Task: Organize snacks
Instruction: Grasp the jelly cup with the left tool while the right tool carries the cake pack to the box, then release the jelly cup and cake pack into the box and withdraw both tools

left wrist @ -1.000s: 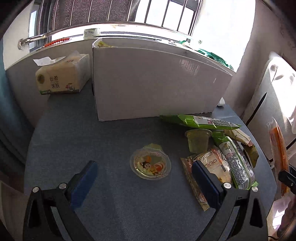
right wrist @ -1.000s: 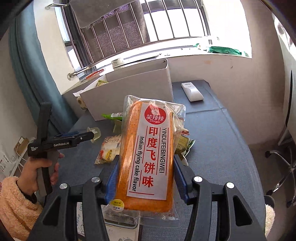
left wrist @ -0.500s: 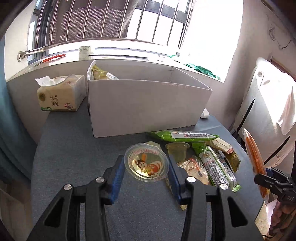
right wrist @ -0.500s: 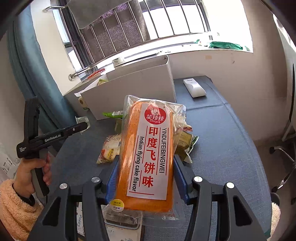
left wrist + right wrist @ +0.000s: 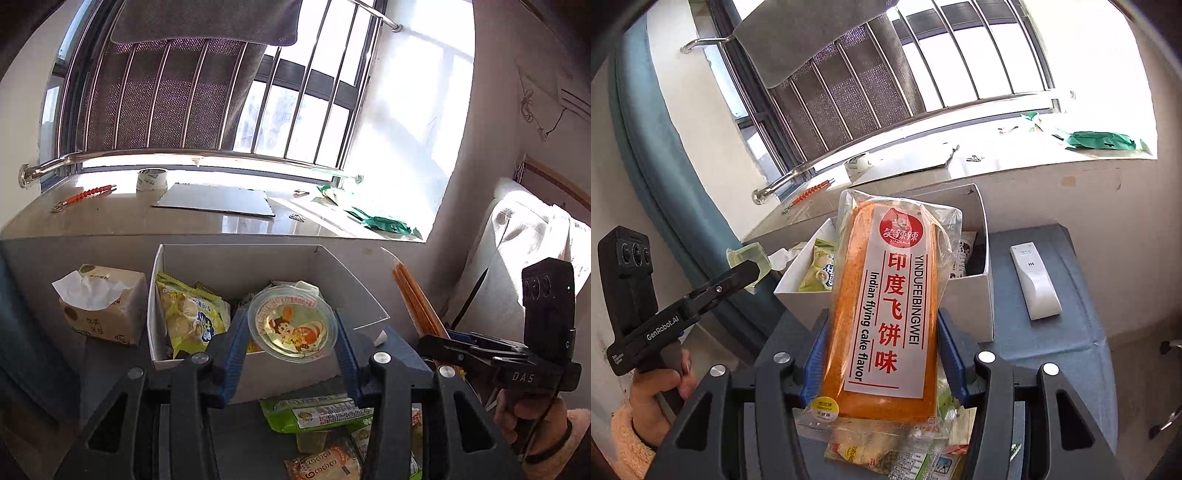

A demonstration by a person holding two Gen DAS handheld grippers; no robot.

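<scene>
Lifted since a second ago, jelly cup point(image 5: 291, 324) sits clamped in left gripper point(image 5: 291, 345) above white box point(image 5: 364, 300); right gripper point(image 5: 882, 363) pinches flying-cake pack point(image 5: 886, 310) near box (both light; cup slippery, rim-held; pack soft, crushable).

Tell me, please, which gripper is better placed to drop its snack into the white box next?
Left. The left gripper holds the jelly cup above the white box opening. The right gripper holds the flying cake pack beside the box, short of its opening.
</scene>
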